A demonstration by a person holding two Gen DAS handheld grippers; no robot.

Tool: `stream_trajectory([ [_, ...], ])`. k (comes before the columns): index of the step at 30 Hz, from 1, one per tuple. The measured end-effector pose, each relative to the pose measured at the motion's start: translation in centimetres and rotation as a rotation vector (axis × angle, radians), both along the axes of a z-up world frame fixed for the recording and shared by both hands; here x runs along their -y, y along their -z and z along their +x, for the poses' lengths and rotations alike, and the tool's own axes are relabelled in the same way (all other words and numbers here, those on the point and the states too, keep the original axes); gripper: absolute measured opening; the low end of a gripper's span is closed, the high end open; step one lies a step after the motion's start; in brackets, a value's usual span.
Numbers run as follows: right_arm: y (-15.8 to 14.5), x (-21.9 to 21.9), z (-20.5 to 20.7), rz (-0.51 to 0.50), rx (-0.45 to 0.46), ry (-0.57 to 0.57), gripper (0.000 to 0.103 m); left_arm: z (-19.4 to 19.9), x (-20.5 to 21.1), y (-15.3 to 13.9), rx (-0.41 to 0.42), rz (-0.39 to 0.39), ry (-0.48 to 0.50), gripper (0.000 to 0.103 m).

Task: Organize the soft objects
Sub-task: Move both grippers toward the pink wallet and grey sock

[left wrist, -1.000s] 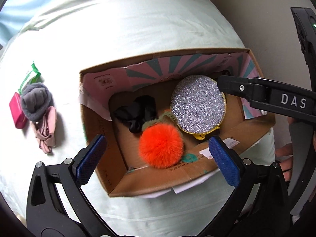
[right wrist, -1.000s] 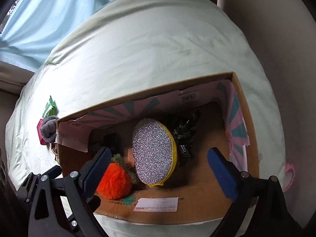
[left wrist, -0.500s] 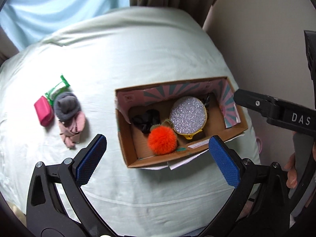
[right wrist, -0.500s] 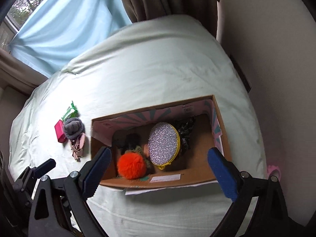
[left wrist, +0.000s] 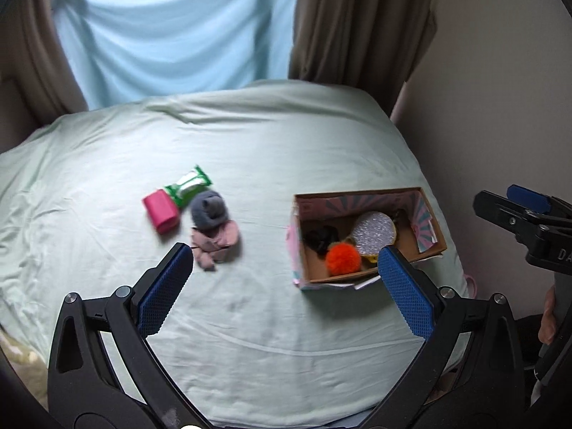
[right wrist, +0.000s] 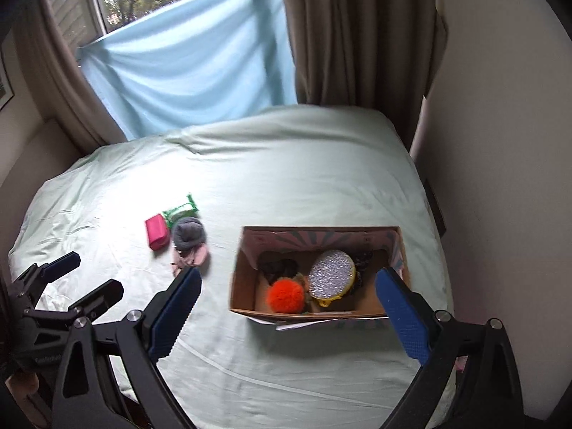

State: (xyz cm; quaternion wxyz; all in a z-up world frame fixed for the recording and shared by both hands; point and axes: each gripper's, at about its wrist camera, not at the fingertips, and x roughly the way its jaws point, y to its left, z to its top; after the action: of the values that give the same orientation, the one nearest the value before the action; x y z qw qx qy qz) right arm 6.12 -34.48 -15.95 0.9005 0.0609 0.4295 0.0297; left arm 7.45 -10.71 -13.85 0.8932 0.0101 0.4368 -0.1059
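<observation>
Soft things are split between two spots on the bed (left wrist: 250, 150): some already lie in the cardboard box (right wrist: 246, 279) near the bed's right edge, and a small cluster waits out on the sheet toward the left side. In the box I see an orange pompom (right wrist: 286, 296), a round glittery pad (right wrist: 331, 274) leaning on its yellow rim, and something dark (right wrist: 279, 268) toward the back that I cannot make out. In the loose cluster, a grey rolled sock (left wrist: 209, 209) rests against a pink crumpled cloth (left wrist: 216, 241), with a magenta pouch (left wrist: 161, 211) and a green wrapped packet (left wrist: 187, 186) just beside them.

I judge the sock and cloth to be light, limp and easy to squash, so I would pinch each through the thick middle of its bunch, not by a loose edge that would trail or slip. The pouch looks firmer; its short sides seem the better hold. The packet's wrapper may be slick.

My left tool (left wrist: 286, 286) hangs above the bed's near edge with its blue pads spread wide, gripping nothing. My right tool (right wrist: 286, 318) is likewise wide apart and empty, framing the box from above without touching it.
</observation>
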Motion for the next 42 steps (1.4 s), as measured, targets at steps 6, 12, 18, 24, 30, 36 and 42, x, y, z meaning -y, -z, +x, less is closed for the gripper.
stream_trajectory([
  [6, -1.9, -5.5, -2.3, -0.037, 0.07, -0.031, 0.097, -2.1, -6.3, -1.9, 0.05, 0.004, -0.046, 0.103],
  [12, -2.8, -10.4, -3.6, -0.002, 0.112, -0.034, 0.097, -2.6, -11.8, -2.5, 0.06, -0.015, -0.062, 0.103],
  [18, -2.5, -15.0, -3.4, 0.018, 0.106, -0.033, 0.097, -1.6, -16.3, -2.3, 0.057, -0.025, -0.055, 0.103],
  [24, -0.8, -19.0, -1.9, 0.046, 0.084, -0.015, 0.097, 1.2, -19.9, -0.4, 0.011, -0.028, -0.038, 0.103],
  [30, 2.4, -22.6, 0.8, 0.066, 0.06, 0.005, 0.097, 5.6, -22.5, 2.8, -0.065, -0.04, -0.036, 0.103],
  [36, 6.6, -25.0, 4.2, 0.078, 0.042, 0.016, 0.097, 11.1, -23.2, 6.9, -0.121, -0.058, -0.05, 0.103],
  [42, 11.9, -26.5, 8.1, 0.058, 0.006, 0.018, 0.097, 17.0, -23.0, 12.5, -0.192, -0.073, -0.078, 0.102],
])
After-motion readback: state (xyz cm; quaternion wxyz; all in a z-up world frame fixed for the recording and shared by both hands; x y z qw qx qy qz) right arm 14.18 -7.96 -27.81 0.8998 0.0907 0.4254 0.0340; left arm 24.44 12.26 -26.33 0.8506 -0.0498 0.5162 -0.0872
